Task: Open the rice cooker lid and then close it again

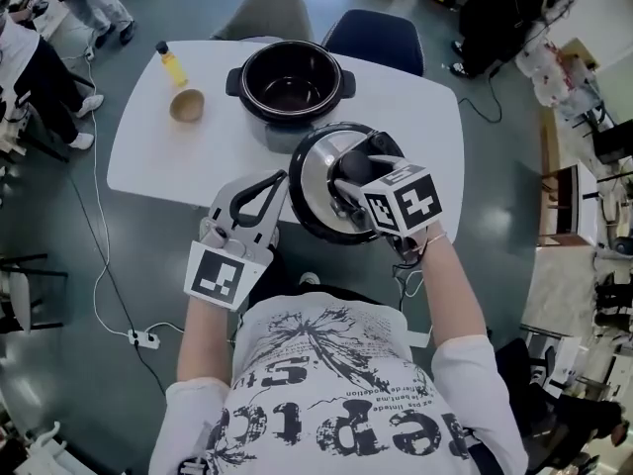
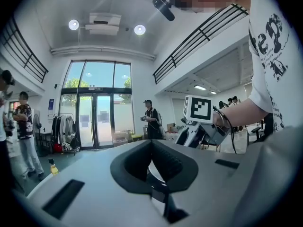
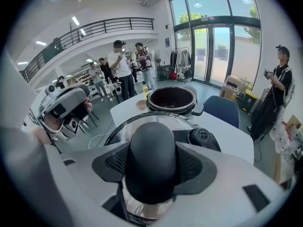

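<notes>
R gripper (image 3: pixel 152 167) clamps lid (image 1: pixel 315 184) by its black knob (image 3: pixel 152 150), mid-frame, just below open rice cooker (image 1: pixel 292 79). L gripper (image 2: pixel 151 157) jaws together, empty.

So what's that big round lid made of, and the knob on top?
The lid looks like polished metal: silvery and mirror-shiny, with a dark rim. The knob is probably black plastic: smooth and matte, with only soft highlights.
</notes>
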